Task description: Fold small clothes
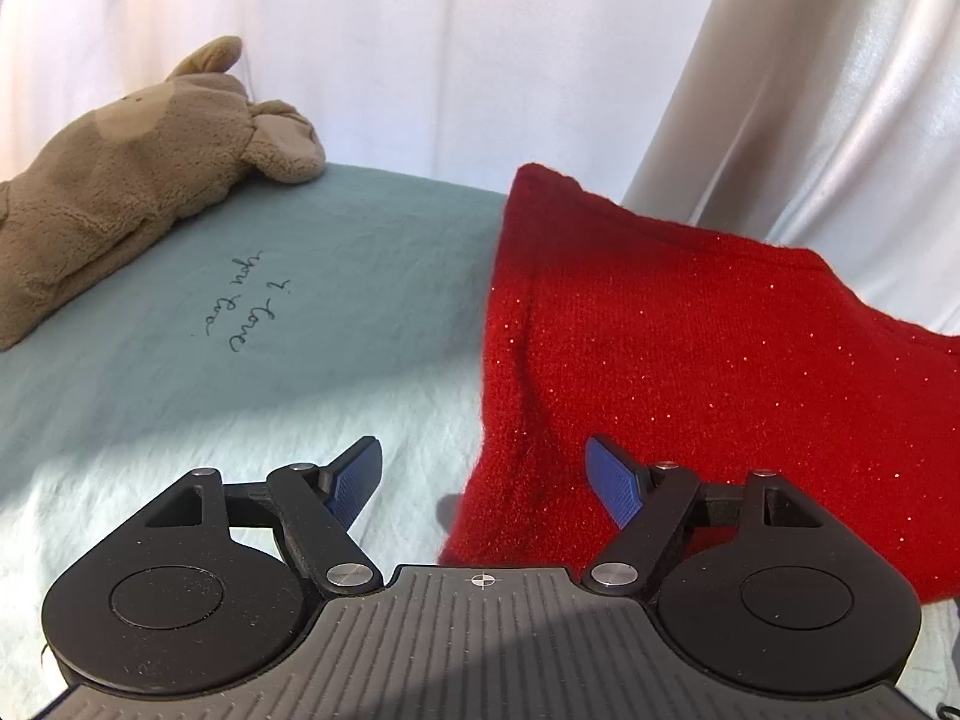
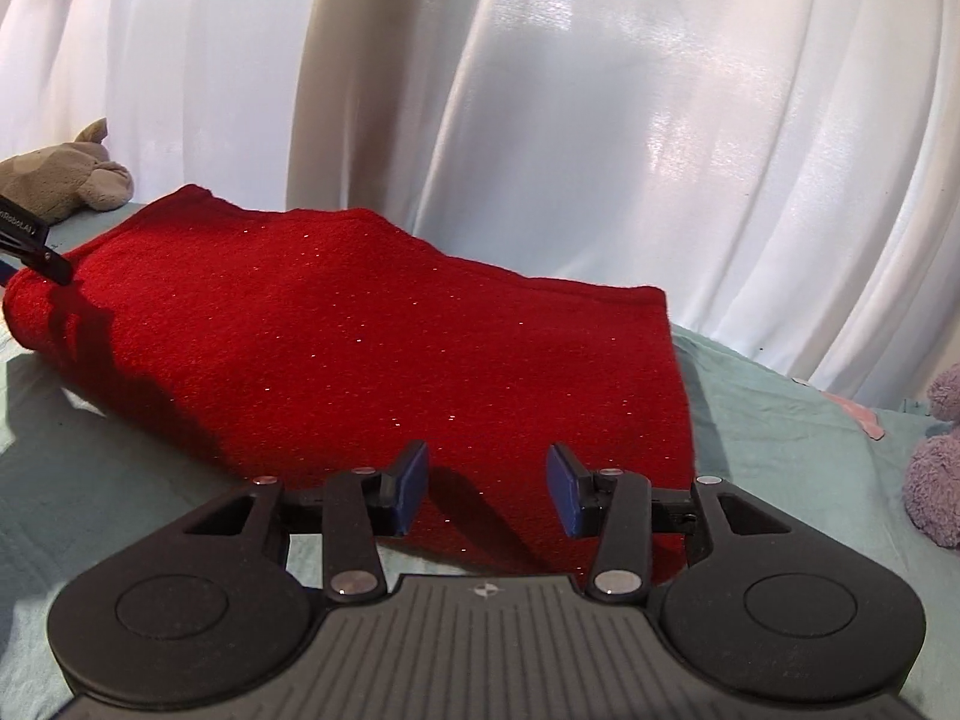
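A red glittery knitted garment [image 1: 690, 360] lies folded flat on the pale green sheet [image 1: 270, 372]. My left gripper [image 1: 486, 480] stands open at its left edge, one blue pad over the sheet and the other over the red knit, nothing pinched between them. In the right wrist view the same garment [image 2: 372, 348] spreads ahead. My right gripper [image 2: 487, 489] hovers open over its near edge, the pads apart with only cloth below. A fingertip of the left gripper [image 2: 48, 264] shows at the garment's far left corner.
A beige plush toy [image 1: 120, 180] lies at the back left of the sheet, beside handwritten lettering [image 1: 246, 306]. A purple plush toy [image 2: 936, 468] sits at the right edge. White curtains [image 2: 600, 120] hang close behind the bed.
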Available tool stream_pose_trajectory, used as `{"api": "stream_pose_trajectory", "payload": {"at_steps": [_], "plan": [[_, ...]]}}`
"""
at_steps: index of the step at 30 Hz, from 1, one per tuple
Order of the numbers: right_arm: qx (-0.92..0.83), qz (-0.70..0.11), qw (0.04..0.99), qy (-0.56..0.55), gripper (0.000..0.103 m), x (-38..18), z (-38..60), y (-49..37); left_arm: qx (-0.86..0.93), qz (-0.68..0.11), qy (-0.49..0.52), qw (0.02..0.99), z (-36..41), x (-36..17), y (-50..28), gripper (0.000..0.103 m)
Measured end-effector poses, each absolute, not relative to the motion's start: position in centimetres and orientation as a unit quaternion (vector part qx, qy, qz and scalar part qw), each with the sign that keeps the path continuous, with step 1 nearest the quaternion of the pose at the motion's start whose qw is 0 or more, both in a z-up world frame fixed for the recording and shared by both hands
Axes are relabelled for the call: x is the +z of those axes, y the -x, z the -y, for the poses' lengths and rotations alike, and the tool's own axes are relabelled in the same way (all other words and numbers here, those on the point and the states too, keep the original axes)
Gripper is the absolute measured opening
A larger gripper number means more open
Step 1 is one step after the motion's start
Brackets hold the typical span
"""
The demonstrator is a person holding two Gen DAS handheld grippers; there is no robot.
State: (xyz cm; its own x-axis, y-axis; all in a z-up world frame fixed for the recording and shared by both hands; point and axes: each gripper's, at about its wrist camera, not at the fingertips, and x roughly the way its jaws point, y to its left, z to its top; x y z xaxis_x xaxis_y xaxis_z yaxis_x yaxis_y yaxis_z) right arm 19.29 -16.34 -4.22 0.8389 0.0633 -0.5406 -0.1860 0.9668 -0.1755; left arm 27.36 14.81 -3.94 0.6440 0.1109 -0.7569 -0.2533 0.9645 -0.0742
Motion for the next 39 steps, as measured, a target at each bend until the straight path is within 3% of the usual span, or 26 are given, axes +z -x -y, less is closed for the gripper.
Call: {"api": "stream_pose_trajectory", "payload": {"at_steps": [15,21,27,35,37,39], "plan": [[0.031,-0.31,0.943,0.114,0.054,-5.8,17.3,-20.3,0.091,-0.427,0.115,0.892,-15.8,-4.4,-28.0,0.086],[0.017,-0.313,0.945,0.09,0.061,-5.6,18.5,-19.9,0.019,-0.425,0.236,0.874,-19.0,-4.7,-27.8,0.085],[0.014,-0.311,0.947,0.079,0.062,-5.3,18.9,-19.3,-0.049,-0.454,0.303,0.836,-20.6,-7.1,-29.9,0.074],[0.022,-0.295,0.952,0.074,0.063,-4.7,18.6,-19.3,-0.082,-0.458,0.31,0.829,-20.1,-7.5,-33.0,0.073],[0.025,-0.293,0.953,0.074,0.063,-4.6,18.5,-19.2,-0.08,-0.459,0.309,0.829,-20.1,-7.5,-33.4,0.063],[0.03,-0.291,0.953,0.073,0.063,-4.6,18.4,-19.2,-0.08,-0.458,0.307,0.83,-20.3,-7.6,-33.8,0.06]]}}
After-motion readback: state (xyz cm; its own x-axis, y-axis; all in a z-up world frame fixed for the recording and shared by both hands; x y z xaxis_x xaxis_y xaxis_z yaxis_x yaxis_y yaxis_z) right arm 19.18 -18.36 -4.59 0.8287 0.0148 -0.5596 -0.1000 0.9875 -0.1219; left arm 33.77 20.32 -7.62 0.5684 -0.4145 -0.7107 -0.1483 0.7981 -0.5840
